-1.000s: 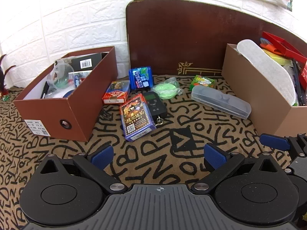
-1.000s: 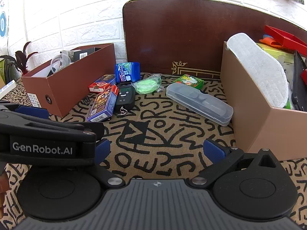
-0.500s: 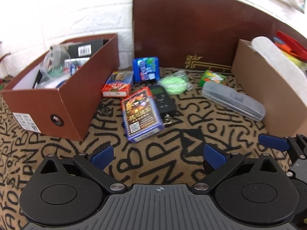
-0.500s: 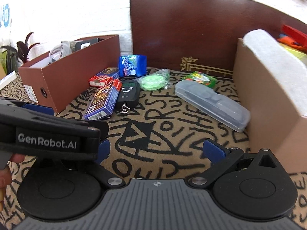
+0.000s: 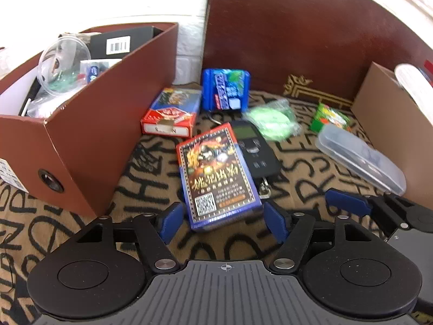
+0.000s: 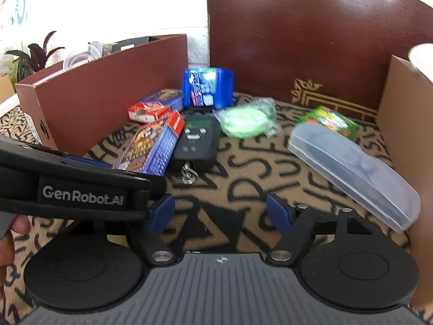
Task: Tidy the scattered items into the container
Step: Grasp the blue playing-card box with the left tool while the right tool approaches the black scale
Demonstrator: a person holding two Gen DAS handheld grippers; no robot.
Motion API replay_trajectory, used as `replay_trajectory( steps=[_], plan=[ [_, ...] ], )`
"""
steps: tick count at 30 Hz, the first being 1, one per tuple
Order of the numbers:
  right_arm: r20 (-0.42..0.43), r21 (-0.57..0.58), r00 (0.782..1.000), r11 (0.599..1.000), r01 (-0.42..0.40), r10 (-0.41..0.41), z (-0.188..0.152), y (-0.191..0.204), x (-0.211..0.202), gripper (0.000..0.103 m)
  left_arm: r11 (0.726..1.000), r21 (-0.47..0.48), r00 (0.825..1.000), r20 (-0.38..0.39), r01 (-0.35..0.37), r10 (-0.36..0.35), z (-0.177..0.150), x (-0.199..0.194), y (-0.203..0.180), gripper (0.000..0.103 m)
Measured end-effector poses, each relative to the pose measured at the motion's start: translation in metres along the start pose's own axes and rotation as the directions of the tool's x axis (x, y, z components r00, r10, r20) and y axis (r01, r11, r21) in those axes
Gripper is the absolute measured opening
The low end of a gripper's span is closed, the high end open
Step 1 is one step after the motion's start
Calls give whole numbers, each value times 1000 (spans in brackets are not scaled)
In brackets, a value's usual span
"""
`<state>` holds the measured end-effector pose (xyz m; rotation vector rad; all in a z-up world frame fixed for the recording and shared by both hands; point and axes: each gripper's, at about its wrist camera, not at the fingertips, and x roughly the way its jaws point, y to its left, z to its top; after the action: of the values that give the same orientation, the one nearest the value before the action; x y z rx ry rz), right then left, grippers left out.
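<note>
A blue-and-red card box lies on the patterned cloth, its near end between the open fingers of my left gripper; contact cannot be told. It also shows in the right wrist view. Beside it lie a black remote, a red card box, a blue pack, a green bagged item, a green packet and a clear case. The brown shoebox stands at left, holding several items. My right gripper is open and empty over the cloth.
A tan cardboard box with a white insole stands at right. A dark wooden board leans on the white brick wall behind. A plant stands far left. The left gripper's body crosses the right wrist view.
Both grippers have moved forward and lower toward the items. The card box now lies between the left fingers. Both jaws have narrowed somewhat but stay open.
</note>
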<state>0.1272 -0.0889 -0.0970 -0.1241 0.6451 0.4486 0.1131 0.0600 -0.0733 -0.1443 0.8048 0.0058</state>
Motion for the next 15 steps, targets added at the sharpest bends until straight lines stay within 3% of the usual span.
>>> replay_trajectory(
  steps=[3,5,7,11,15],
  plan=[
    [3,-26,1000,1000,17,-17,4,3,8,73,1000,-8,1000,-6,-8,8,3,10,2,83],
    [4,-35,1000,999,20,-20,7,3,12,71,999,-36,1000,2,1,-1,3,15,6,72],
    [18,-48,1000,999,2,-1,8,4,13,64,999,-54,1000,6,-2,2,4,15,7,68],
    [34,-70,999,997,-32,34,10,7,15,60,998,-56,1000,13,-6,6,5,11,11,68],
    [35,-79,998,996,-42,45,15,12,22,62,996,-85,1000,2,-2,2,8,17,20,76]
  ],
)
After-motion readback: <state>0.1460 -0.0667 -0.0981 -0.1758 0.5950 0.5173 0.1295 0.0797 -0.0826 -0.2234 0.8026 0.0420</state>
